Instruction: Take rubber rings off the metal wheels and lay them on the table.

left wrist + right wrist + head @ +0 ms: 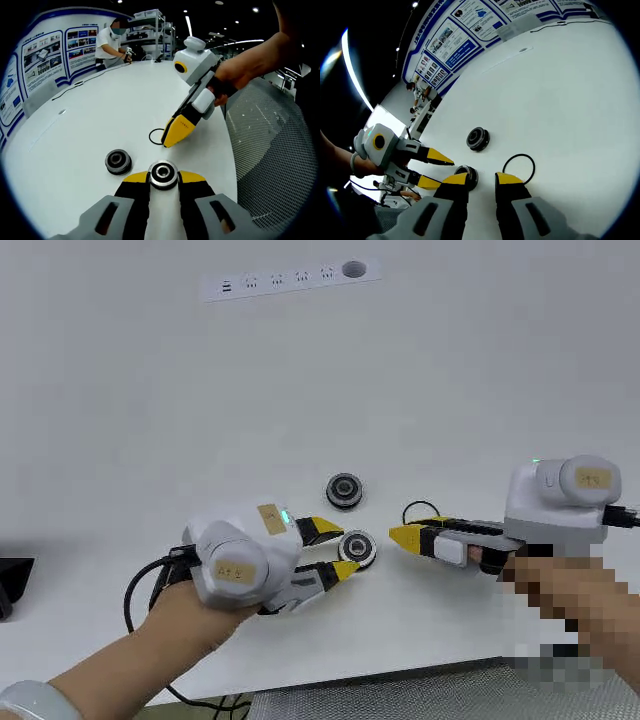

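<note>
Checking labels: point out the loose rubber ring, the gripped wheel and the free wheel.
loose rubber ring point(519, 155), right gripper view, far arc.
gripped wheel point(163, 173), left gripper view, hub.
free wheel point(344, 490), head view, hub.

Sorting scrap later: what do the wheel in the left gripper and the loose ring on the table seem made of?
The held wheel looks like bright metal, given its shiny silvery faces, with a matte black part, possibly rubber. The loose ring is thin, matte black, likely rubber.
</note>
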Action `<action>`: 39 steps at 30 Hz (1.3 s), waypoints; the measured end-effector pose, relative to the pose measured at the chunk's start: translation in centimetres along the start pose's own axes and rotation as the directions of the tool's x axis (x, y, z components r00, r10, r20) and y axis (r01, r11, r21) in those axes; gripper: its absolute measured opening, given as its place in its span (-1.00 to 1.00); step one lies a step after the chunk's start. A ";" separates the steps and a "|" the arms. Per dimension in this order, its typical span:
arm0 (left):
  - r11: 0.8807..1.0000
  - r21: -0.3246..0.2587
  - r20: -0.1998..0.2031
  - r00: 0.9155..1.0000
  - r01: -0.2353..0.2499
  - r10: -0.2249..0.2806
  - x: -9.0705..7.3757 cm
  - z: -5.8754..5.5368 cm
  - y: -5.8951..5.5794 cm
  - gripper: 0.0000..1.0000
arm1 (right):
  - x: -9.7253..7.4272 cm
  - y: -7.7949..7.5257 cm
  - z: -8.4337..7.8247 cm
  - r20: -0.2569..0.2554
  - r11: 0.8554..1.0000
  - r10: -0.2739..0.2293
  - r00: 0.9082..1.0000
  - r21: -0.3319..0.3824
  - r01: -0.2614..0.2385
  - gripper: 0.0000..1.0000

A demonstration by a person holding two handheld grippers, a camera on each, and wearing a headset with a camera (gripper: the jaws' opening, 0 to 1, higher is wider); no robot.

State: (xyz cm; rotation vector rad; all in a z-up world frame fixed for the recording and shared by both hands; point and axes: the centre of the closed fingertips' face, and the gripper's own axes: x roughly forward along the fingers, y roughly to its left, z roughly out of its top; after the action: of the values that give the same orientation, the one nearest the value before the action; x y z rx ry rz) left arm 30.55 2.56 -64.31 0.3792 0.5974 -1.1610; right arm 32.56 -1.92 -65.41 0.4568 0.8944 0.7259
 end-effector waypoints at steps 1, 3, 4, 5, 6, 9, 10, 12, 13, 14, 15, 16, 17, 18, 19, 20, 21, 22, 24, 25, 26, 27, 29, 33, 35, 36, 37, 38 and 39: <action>1.000 0.002 -0.002 1.000 0.003 -0.003 0.1 0.0 0.0 -0.55 | 0.2 0.2 -0.2 -0.007 1.000 0.005 1.000 0.002 -0.005 -0.56; 1.000 0.007 -0.006 1.000 0.003 -0.003 0.3 0.1 0.0 -0.56 | 0.3 0.3 -0.3 -0.012 1.000 0.010 1.000 0.002 -0.010 -0.56; 1.000 0.008 -0.010 1.000 0.006 -0.006 0.4 0.1 0.0 -0.57 | 0.4 0.4 -0.4 -0.017 1.000 0.015 1.000 0.006 -0.015 -0.57; 1.000 0.009 -0.013 1.000 0.008 -0.007 0.5 0.1 0.0 -0.59 | 0.5 0.4 -0.5 -0.020 1.000 0.018 1.000 0.007 -0.018 -0.57; 1.000 0.013 -0.018 1.000 0.008 -0.007 0.6 0.0 0.0 -0.59 | 0.6 0.5 -0.5 -0.023 1.000 0.023 0.999 0.008 -0.022 -0.57; 1.000 0.016 -0.031 0.999 0.011 -0.011 0.8 -0.2 0.1 -0.62 | 0.9 0.8 -0.7 -0.030 1.000 0.030 0.999 0.010 -0.030 -0.57; 1.000 0.017 -0.033 0.999 0.012 -0.011 0.8 -0.2 0.1 -0.62 | 0.9 0.8 -0.7 -0.031 0.999 0.031 0.999 0.011 -0.031 -0.57; 1.000 0.018 -0.036 0.999 0.014 -0.013 0.9 -0.2 0.1 -0.63 | 0.9 0.7 -0.7 -0.031 0.999 0.036 0.999 0.013 -0.036 -0.57; 1.000 0.020 -0.039 0.999 0.016 -0.015 1.0 -0.3 0.1 -0.64 | 1.0 0.8 -0.7 -0.031 0.999 0.038 0.999 0.016 -0.037 -0.57; 1.000 0.022 -0.042 0.999 0.017 -0.016 1.0 -0.3 0.1 -0.65 | 1.0 0.8 -0.7 -0.033 0.999 0.039 0.999 0.017 -0.038 -0.57; 1.000 0.022 -0.044 0.999 0.019 -0.018 1.0 -0.4 0.1 -0.66 | 1.1 0.8 -0.8 -0.035 0.999 0.040 0.999 0.018 -0.039 -0.57; 0.999 0.023 -0.046 0.999 0.022 -0.021 1.0 -0.4 0.0 -0.67 | 1.1 0.8 -0.8 -0.036 0.999 0.040 0.999 0.017 -0.039 -0.57; 0.999 0.023 -0.047 0.999 0.022 -0.021 1.0 -0.4 0.0 -0.69 | 1.2 0.8 -0.8 -0.037 0.999 0.040 0.999 0.017 -0.039 -0.57; 0.999 0.025 -0.047 0.999 0.023 -0.022 1.1 -0.4 0.1 -0.69 | 1.2 0.8 -0.9 -0.039 0.999 0.042 0.998 0.019 -0.041 -0.57; 0.999 0.025 -0.049 0.999 0.023 -0.022 1.1 -0.4 0.1 -0.70 | 1.2 0.8 -0.9 -0.039 0.999 0.043 0.998 0.020 -0.042 -0.57; 0.999 0.026 -0.048 0.999 0.023 -0.021 1.1 -0.4 0.1 -0.71 | 1.2 0.9 -0.9 -0.040 0.999 0.045 0.998 0.021 -0.044 -0.57; 0.999 0.026 -0.048 0.999 0.023 -0.022 1.1 -0.4 0.1 -0.71 | 1.3 1.0 -0.9 -0.040 0.999 0.049 0.998 0.025 -0.048 -0.57; 0.999 0.027 -0.048 0.999 0.024 -0.023 1.1 -0.4 0.1 -0.71 | 1.3 1.1 -1.0 -0.041 0.998 0.053 0.998 0.028 -0.052 -0.57; 0.999 0.031 -0.049 0.999 0.026 -0.024 1.2 -0.4 0.1 -0.72 | 1.5 1.2 -1.0 -0.041 0.997 0.062 0.997 0.038 -0.060 -0.57; 0.999 0.031 -0.049 0.998 0.026 -0.025 1.2 -0.4 0.1 -0.72 | 1.6 1.2 -1.1 -0.040 0.997 0.065 0.997 0.043 -0.064 -0.57; 0.999 0.031 -0.048 0.999 0.026 -0.025 1.2 -0.4 0.2 -0.72 | 1.7 1.3 -1.1 -0.041 0.996 0.071 0.997 0.052 -0.069 -0.57; 0.999 0.029 -0.047 0.999 0.026 -0.025 1.2 -0.4 0.2 -0.73 | 1.8 1.3 -1.2 -0.042 0.996 0.075 0.996 0.058 -0.072 -0.57; 0.999 0.030 -0.046 0.999 0.026 -0.025 1.2 -0.4 0.2 -0.73 | 2.0 1.4 -1.3 -0.045 0.994 0.086 0.995 0.074 -0.083 -0.56; 0.999 0.032 -0.044 0.999 0.024 -0.023 1.2 -0.4 0.2 -0.73 | 2.3 1.7 -1.3 -0.043 0.990 0.105 0.994 0.104 -0.100 -0.56; 0.999 0.031 -0.043 0.999 0.023 -0.022 1.2 -0.4 0.2 -0.73 | 2.4 1.8 -1.3 -0.043 0.988 0.112 0.993 0.116 -0.106 -0.56; 0.999 0.032 -0.043 0.999 0.023 -0.022 1.2 -0.4 0.1 -0.73 | 2.4 1.9 -1.3 -0.043 0.987 0.116 0.992 0.121 -0.110 -0.56; 0.999 0.031 -0.042 0.999 0.023 -0.021 1.2 -0.4 0.1 -0.73 | 2.5 1.9 -1.3 -0.044 0.986 0.119 0.992 0.123 -0.113 -0.56; 0.999 0.031 -0.042 0.999 0.022 -0.021 1.2 -0.4 0.2 -0.73 | 2.6 2.0 -1.4 -0.048 0.985 0.125 0.991 0.124 -0.118 -0.56; 0.999 0.031 -0.041 0.999 0.021 -0.020 1.2 -0.4 0.2 -0.73 | 2.6 2.2 -1.5 -0.053 0.984 0.132 0.990 0.127 -0.125 -0.55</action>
State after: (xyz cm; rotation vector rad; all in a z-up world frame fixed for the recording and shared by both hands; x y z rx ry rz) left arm 30.92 1.99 -65.37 0.4256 0.6204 -1.1859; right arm 31.64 1.59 -66.26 0.6091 0.9778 0.8089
